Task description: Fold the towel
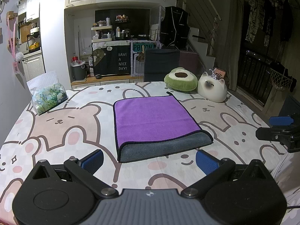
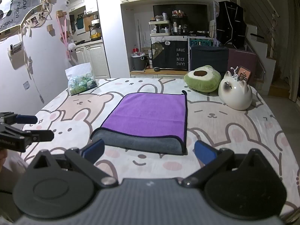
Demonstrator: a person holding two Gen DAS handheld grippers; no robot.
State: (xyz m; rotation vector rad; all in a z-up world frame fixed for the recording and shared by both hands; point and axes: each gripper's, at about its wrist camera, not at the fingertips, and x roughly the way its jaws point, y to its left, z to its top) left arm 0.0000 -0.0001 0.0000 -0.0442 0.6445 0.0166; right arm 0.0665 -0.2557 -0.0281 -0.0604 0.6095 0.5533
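Jaws spread wide, holding nothing — left gripper (image 1: 149, 161) and right gripper (image 2: 149, 152) alike. Towel (image 1: 155, 120) — folded, purple side up, grey fold nearest — lies on the tablecloth (image 1: 61, 123) just ahead of both. Beyond it: avocado cushion (image 1: 181, 81), cat ornament (image 1: 212, 90).

Fuzzy cloth towel (image 1: 153, 116); glossy cat figure (image 1: 212, 90)

We see purple towel (image 1: 155, 120) (image 2: 150, 114) folded over, flat on cartoon-print tablecloth (image 1: 61, 123) (image 2: 225, 127), grey underside showing along near rolled fold, dark-trimmed edges, small loop at far corner.
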